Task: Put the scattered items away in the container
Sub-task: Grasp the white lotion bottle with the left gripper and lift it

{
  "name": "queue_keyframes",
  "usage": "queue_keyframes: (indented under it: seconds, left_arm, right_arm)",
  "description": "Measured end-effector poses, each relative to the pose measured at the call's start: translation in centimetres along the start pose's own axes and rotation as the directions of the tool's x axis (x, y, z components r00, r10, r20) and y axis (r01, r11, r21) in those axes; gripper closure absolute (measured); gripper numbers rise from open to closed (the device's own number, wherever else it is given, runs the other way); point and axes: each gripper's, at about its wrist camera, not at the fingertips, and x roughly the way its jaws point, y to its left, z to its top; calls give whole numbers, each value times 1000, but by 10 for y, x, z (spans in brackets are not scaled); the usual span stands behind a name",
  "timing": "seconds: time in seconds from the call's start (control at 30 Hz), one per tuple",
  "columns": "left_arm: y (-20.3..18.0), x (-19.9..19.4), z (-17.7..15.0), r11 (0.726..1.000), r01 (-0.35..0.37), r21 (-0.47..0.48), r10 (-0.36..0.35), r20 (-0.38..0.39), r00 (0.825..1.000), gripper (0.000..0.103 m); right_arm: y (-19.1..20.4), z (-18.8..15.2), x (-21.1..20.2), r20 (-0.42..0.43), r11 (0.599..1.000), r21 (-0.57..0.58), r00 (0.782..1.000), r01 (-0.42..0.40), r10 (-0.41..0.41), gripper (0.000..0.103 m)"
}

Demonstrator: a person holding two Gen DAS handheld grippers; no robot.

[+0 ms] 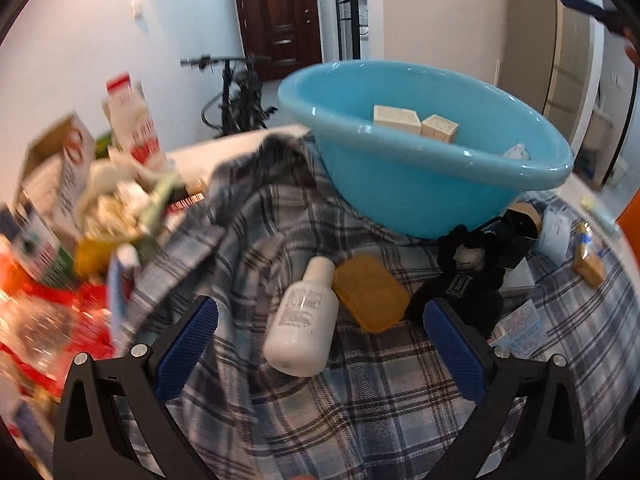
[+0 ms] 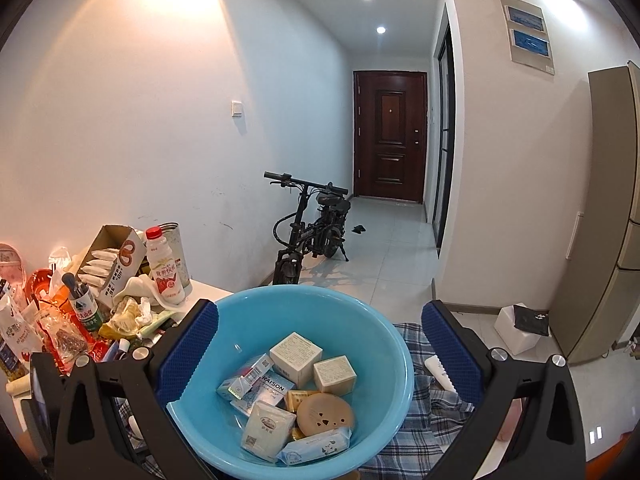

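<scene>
The blue basin (image 1: 420, 184) stands on a plaid cloth (image 1: 360, 400) that covers the table. I take the basin as the landmark.

The left gripper (image 1: 320, 344) hangs low over the cloth, in front of the basin, with its jaws wide apart and empty. Between its blue pads (image 1: 188, 344) lies a white bottle (image 1: 304, 320) on its side, the cap pointing to the basin. Touching the bottle, on the side nearer the basin's front wall, lies an amber soap case (image 1: 370, 292). Just beside the case, close under the basin, there is a heap of black things (image 1: 472, 264); what they are I cannot tell. Far to the left of the basin a pile of packets and cartons (image 1: 80, 216) is blurred.

The right gripper (image 2: 320, 344) hovers above the basin (image 2: 360, 320) and looks down into it, jaws also wide apart, holding nothing. Inside the basin lie two cream boxes (image 2: 296, 356), a round tan disc (image 2: 324, 416), a tissue pack (image 2: 316, 446) and some small cartons (image 2: 248, 380). Left of the basin stands a milk bottle (image 2: 164, 268) among the clutter. Behind the basin, on the floor, a bicycle (image 2: 312, 228) stands before a brown door (image 2: 390, 136).
</scene>
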Motion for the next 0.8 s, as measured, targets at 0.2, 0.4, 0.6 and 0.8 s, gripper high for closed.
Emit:
queue_keyframes:
  seconds: [0.2, 0.4, 0.6, 0.8]
  left_arm:
    - [8, 19, -2, 999, 34, -13, -34, -39, 999, 17]
    - [3, 34, -10, 1000, 21, 17, -20, -82, 996, 21]
    - [10, 40, -12, 999, 37, -21, -39, -113, 993, 61]
    - [10, 33, -15, 998, 52, -39, -55, -91, 994, 64]
  right_arm:
    - [0, -1, 2, -10, 1000, -14, 1000, 4, -4, 0]
    - [-1, -3, 5, -17, 1000, -17, 1000, 6, -6, 0]
    - [0, -5, 5, -24, 1000, -20, 1000, 8, -9, 0]
    - [1, -5, 5, -29, 999, -30, 1000, 10, -11, 0]
